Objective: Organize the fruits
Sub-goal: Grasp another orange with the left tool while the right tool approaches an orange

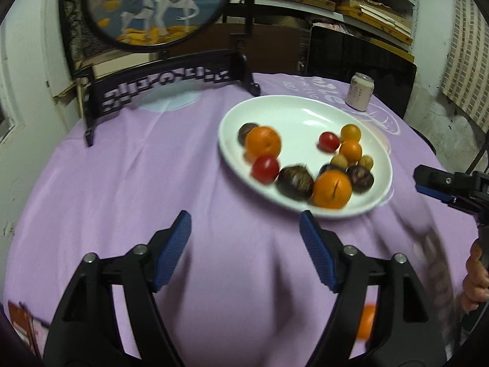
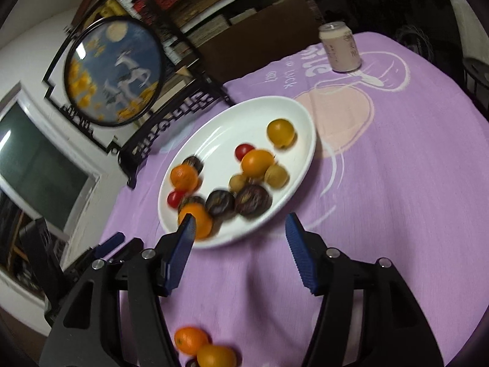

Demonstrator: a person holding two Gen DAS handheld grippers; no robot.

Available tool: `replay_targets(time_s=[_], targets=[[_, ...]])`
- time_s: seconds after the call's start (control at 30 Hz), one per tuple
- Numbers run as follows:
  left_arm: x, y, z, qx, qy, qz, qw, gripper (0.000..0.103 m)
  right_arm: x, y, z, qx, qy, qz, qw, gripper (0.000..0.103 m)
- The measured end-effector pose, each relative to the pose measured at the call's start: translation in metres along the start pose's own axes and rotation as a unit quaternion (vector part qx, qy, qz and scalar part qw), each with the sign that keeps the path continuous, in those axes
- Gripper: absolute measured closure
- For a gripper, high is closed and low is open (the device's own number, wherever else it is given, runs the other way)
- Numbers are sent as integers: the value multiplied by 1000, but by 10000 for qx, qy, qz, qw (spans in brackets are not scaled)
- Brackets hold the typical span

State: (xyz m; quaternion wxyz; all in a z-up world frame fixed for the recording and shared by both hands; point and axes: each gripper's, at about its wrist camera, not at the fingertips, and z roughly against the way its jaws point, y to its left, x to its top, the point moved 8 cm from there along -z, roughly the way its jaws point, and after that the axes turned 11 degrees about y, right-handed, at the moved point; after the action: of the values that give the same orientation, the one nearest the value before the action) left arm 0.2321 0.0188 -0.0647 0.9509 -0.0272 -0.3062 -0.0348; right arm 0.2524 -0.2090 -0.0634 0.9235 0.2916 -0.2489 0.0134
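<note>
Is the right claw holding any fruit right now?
No: in the right wrist view the right claw is open and empty above the purple cloth, short of the white plate.

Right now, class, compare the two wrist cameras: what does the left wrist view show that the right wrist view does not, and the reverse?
Only the left wrist view shows the left gripper open in the foreground and the person's hand at the right edge.

Only the right wrist view shows the right gripper open up close, two oranges together on the cloth near its base, and a window.

Both show the white plate of fruit, the can, the round deer screen and the purple tablecloth.
</note>
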Motion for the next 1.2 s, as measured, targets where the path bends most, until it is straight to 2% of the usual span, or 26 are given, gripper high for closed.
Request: replay_targets(time_s=[0.23,0.43,0.53,0.7,0.9,1.07,1.13,1.17,1.2], targets=[[-44,-2,17,8,42,-233,9997,19,-49,14,1,-94,287,465,9985,39],[-58,-28,21,-229,49,-764,9968,18,-79,25,1,-361,413,997,9935,36],[-63,-45,24,-408,23,-1057,9936,15,-82,21,2,-464,426,1002,9930,35],[-73,-71,27,-783,78,-1462,9861,13,-73,3,7,-369,416,550,9969,35],[-79,-84,14,-743,275,-1690,9824,12,-70,0,11,-283,385,391,9981,35],[-70,-71,5,-484,310,-1446,9878,4,-71,2,11,-287,397,431,9979,35],[-58,-50,9,-31,83,-1160,9932,5,-71,2,11,-280,376,419,9980,35],[-51,-31,10,477,-39,-937,9944,5,-71,1,12,-284,354,402,9982,35],[-48,-15,9,755,-85,-733,9944,6,-70,0,12,-285,347,390,9982,35]])
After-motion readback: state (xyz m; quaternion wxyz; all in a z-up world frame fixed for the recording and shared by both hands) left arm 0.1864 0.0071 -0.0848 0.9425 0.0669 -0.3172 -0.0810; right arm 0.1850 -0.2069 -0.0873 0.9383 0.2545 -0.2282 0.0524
